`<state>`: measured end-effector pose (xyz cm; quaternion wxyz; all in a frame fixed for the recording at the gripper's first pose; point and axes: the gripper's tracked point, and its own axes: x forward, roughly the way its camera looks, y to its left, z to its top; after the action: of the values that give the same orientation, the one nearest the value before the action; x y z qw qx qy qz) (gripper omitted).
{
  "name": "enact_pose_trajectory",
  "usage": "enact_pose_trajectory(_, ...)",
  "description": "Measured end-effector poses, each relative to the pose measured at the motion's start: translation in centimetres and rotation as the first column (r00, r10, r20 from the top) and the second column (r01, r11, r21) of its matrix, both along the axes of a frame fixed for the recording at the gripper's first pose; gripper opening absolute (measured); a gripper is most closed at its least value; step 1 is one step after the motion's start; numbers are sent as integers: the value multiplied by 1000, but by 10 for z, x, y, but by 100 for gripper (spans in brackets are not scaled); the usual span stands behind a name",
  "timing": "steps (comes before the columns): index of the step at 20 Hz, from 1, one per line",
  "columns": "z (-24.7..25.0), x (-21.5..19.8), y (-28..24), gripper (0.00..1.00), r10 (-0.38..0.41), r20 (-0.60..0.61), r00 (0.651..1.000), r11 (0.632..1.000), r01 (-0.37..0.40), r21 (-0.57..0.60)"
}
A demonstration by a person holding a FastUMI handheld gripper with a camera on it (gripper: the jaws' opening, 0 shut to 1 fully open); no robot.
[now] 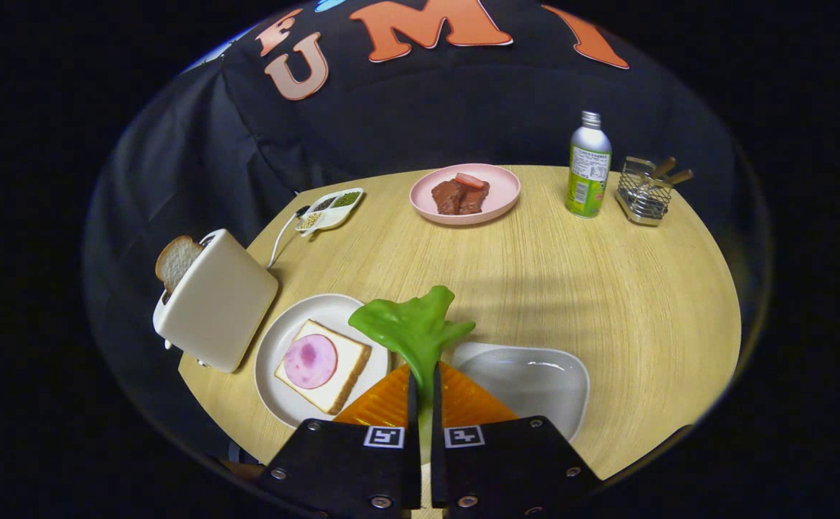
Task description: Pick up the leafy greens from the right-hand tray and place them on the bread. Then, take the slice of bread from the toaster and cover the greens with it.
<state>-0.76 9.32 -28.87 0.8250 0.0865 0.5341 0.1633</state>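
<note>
Your hand-held gripper (425, 389) is closed on the leafy greens (414, 328), lifted just right of the bread (322, 364), so next carry them left and lower onto it.

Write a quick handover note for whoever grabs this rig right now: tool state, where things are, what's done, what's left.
Tool: shut on the leafy greens, lifted above the grey tray.
Bread with ham sits on the round plate, just beyond the left finger.
Second slice is in the toaster.
Done: greens picked up.
Left: lay greens on bread, then cover with the toaster slice.
</note>
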Motion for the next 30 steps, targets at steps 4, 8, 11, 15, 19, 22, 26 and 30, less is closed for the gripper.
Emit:
enact_pose_trajectory(4,6,1,39,6,45,9,999,997,-46,64)
enact_pose_trajectory(8,3,2,71,6,76,-6,997,991,-75,108)
enact_pose_trajectory(11,-10,0,87,6,89,-34,995,990,-85,109)
enact_pose_trajectory(15,-23,-5,104,8,97,-89,991,989,-87,117)
enact_pose_trajectory(19,-24,-14,122,14,130,-127,983,983,-111,149)
enact_pose_trajectory(22,-25,-22,132,24,159,-141,977,979,-137,151)
enact_pose_trajectory(26,-23,-27,141,45,196,-125,973,975,-179,133)
enact_pose_trajectory(30,-16,-19,139,62,191,-78,978,979,-184,85)
